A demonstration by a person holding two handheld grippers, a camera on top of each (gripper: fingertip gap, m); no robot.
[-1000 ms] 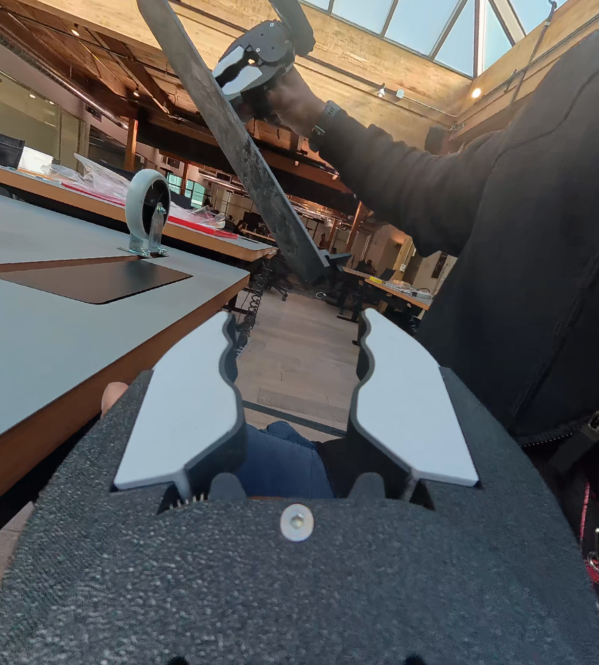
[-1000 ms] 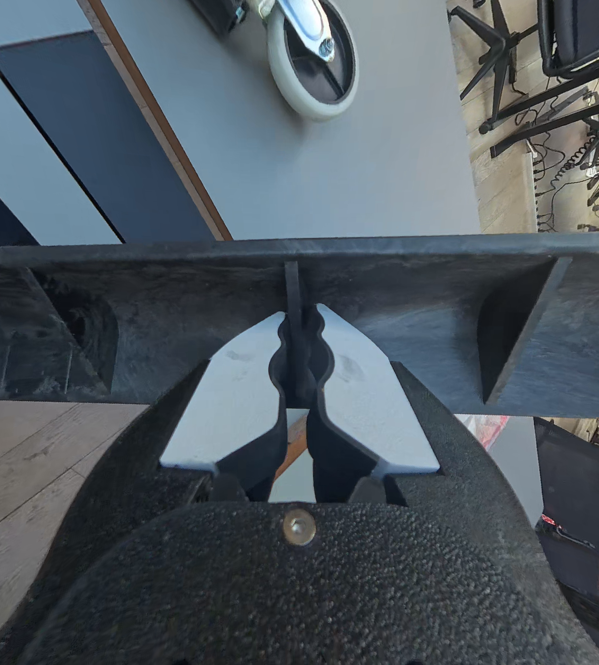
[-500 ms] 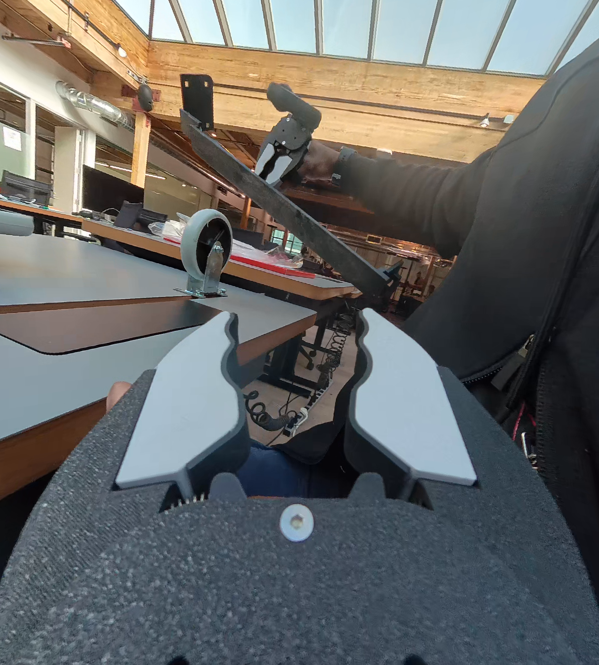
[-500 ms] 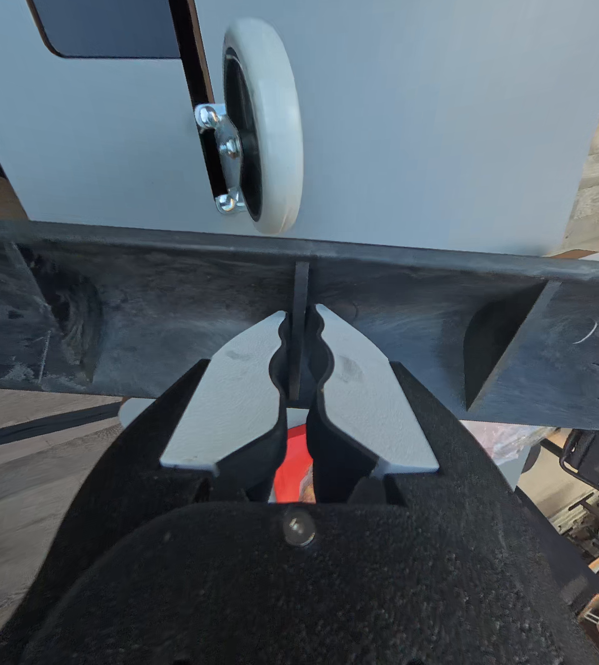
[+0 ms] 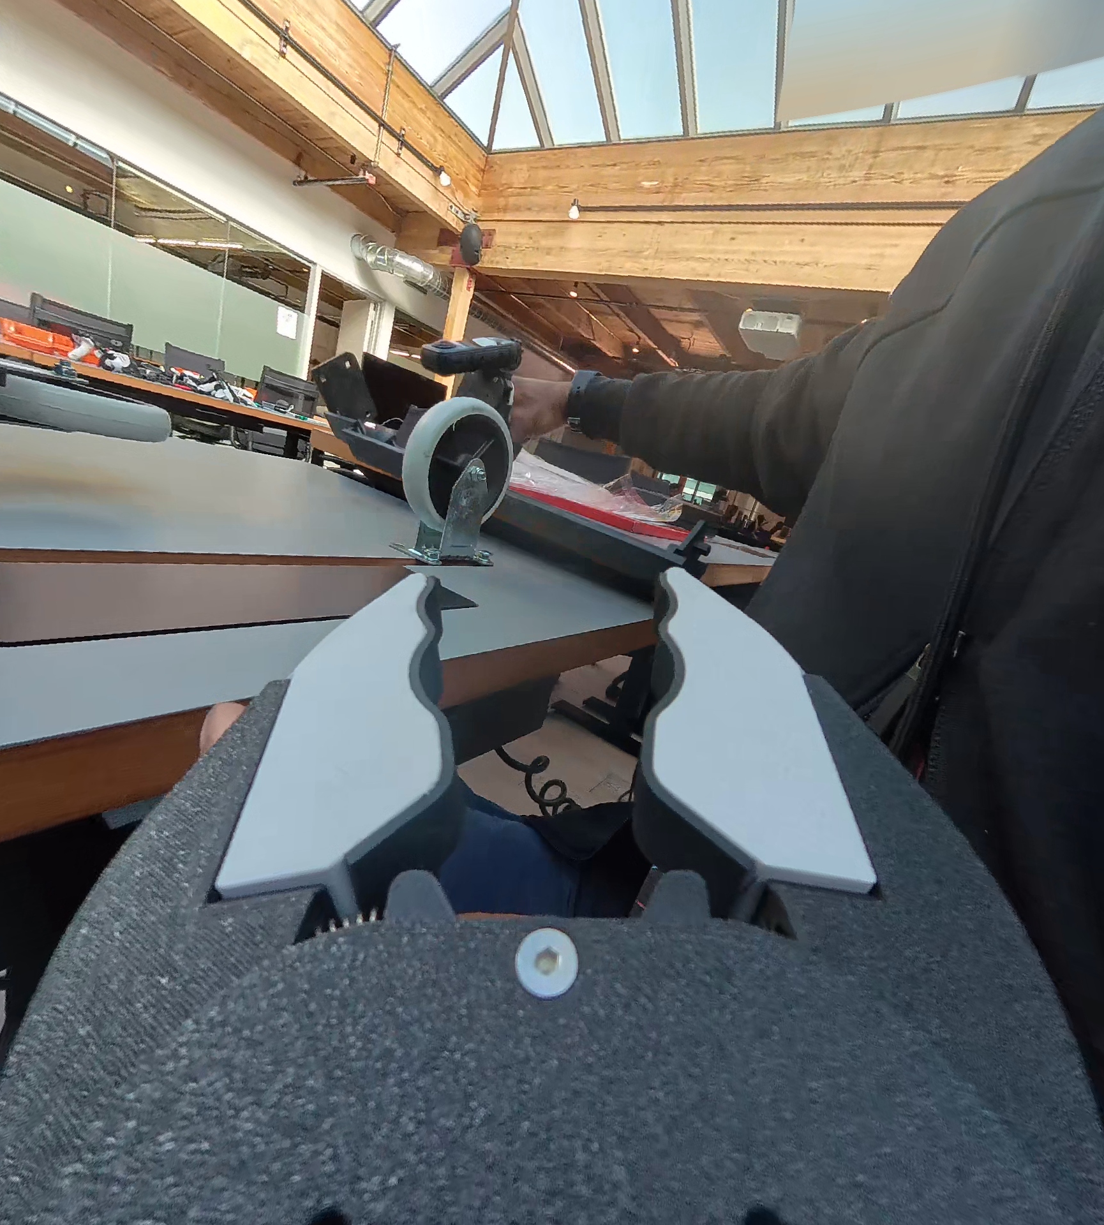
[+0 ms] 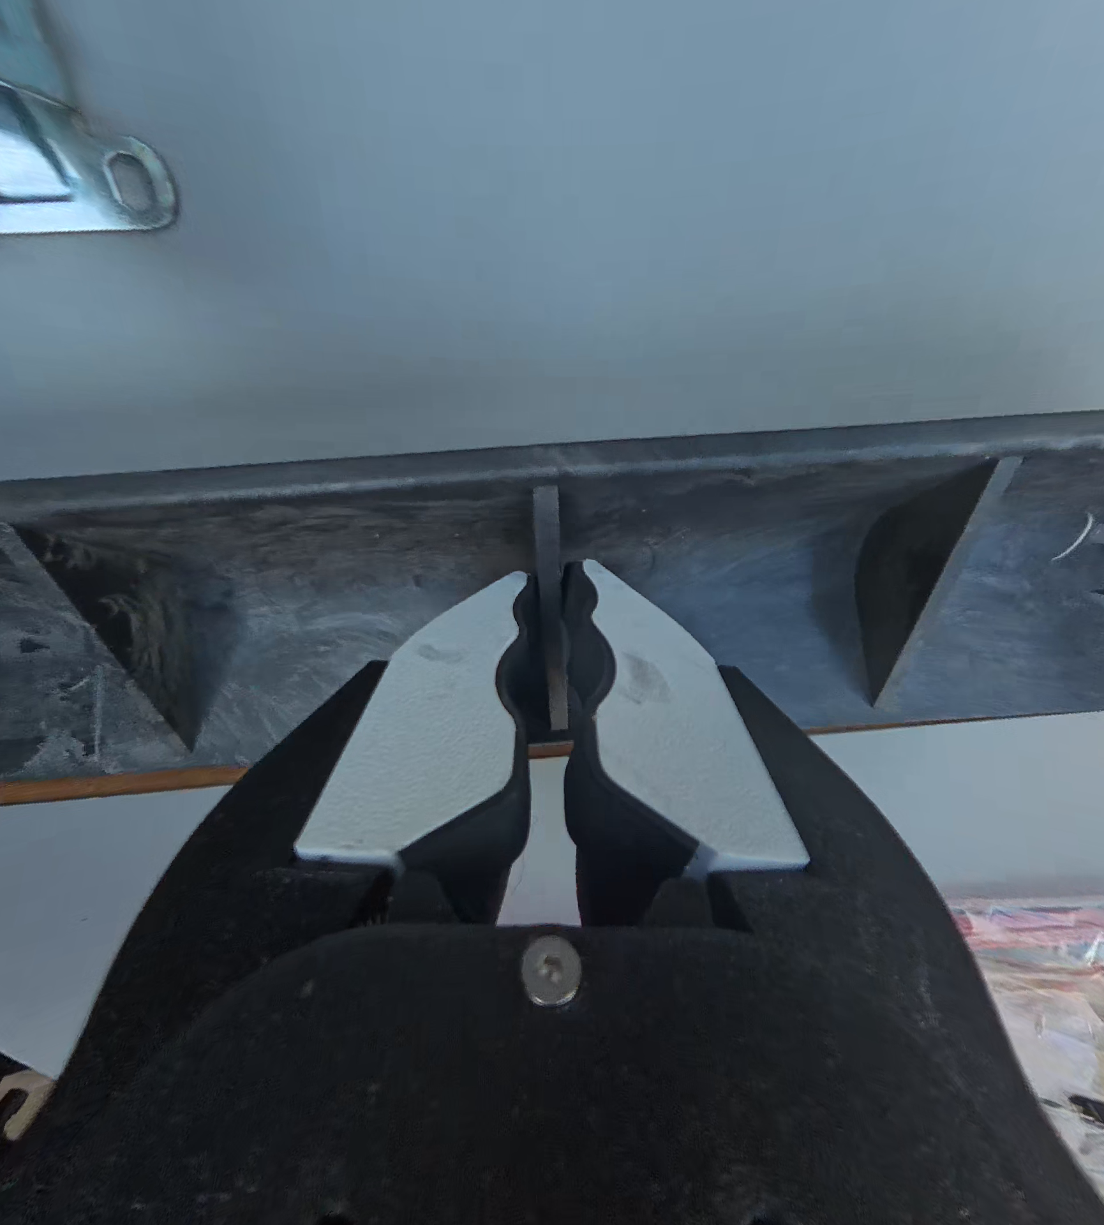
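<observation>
My right gripper (image 6: 556, 570) is shut on a thin rib of a long black plastic panel (image 6: 337, 596) and holds it low over the grey table (image 6: 536, 232). In the left wrist view the same panel (image 5: 576, 524) lies along the table behind a white caster wheel (image 5: 456, 457) that stands on its metal bracket. The bracket's plate (image 6: 105, 192) shows at the upper left of the right wrist view. My left gripper (image 5: 546, 596) is open and empty, off the table's near edge (image 5: 536, 669), with nothing between its fingers.
A person in a dark jacket (image 5: 1000, 530) fills the right side, one sleeve reaching to the panel. Red packaging in clear plastic (image 5: 589, 490) lies behind the panel. A dark inset panel (image 5: 138, 596) sits in the tabletop at the left. More desks stand behind. My hands' fingertips stand some 55 cm from each other.
My right gripper has brought the black panel down from high in the air to the table beside the caster wheel, its grip unchanged. The left gripper stayed open.
</observation>
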